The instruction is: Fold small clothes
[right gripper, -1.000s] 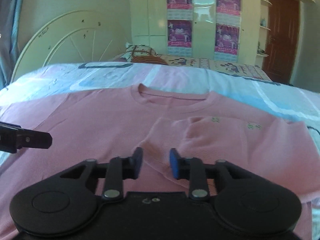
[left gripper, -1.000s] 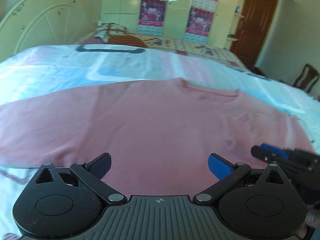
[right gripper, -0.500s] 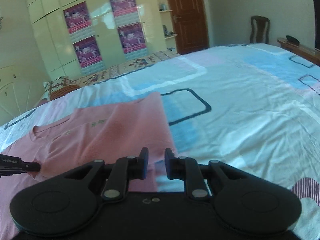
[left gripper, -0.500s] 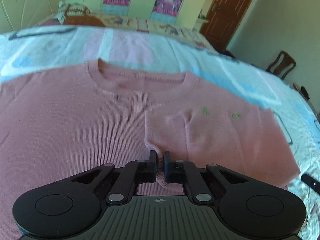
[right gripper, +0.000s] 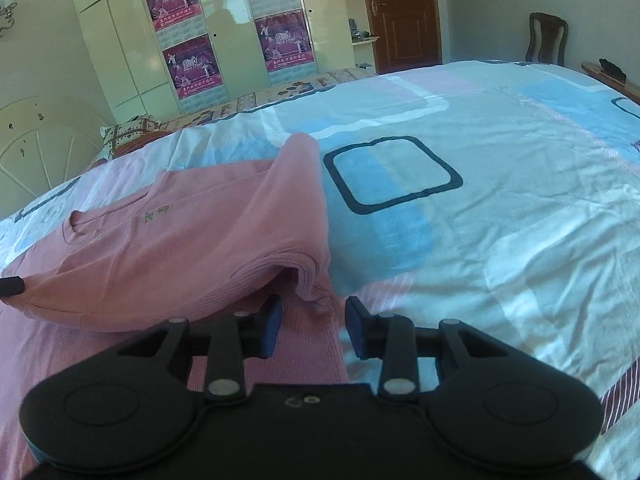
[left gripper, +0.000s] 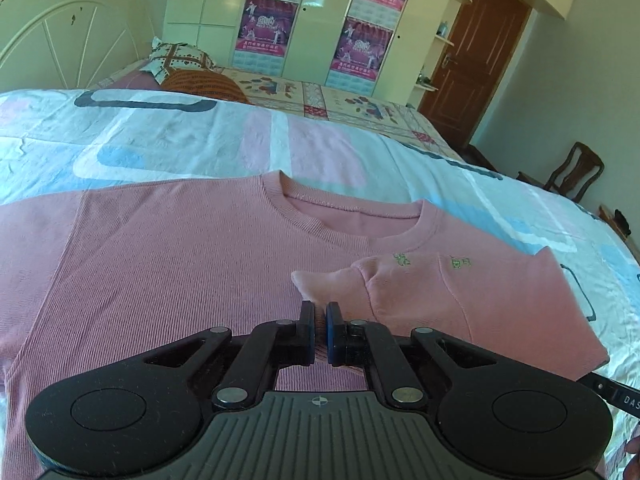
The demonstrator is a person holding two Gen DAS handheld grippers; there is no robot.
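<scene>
A pink knit sweater [left gripper: 168, 264] lies flat on the bed, its neck away from me. Its right side is folded over onto the chest [left gripper: 472, 292], with small green marks showing. My left gripper [left gripper: 319, 320] is shut on the pink cuff at the end of that fold. In the right wrist view the sweater [right gripper: 168, 256] lies left of centre with its folded edge raised. My right gripper [right gripper: 314, 320] is open at that folded edge, over the sweater's hem, holding nothing. The tip of the left gripper [right gripper: 10, 286] shows at the far left.
The bed sheet [right gripper: 480, 208] is white with blue and pink blocks and dark rounded squares. A headboard [left gripper: 60, 40] and pillows [left gripper: 180, 56] are at the far left. A wardrobe with posters [left gripper: 312, 24], a brown door [left gripper: 480, 60] and a chair [left gripper: 576, 172] stand beyond.
My right gripper has opened and let go of the folded edge. My left gripper stays shut on the cuff and has drawn back a little, flatter over the sweater.
</scene>
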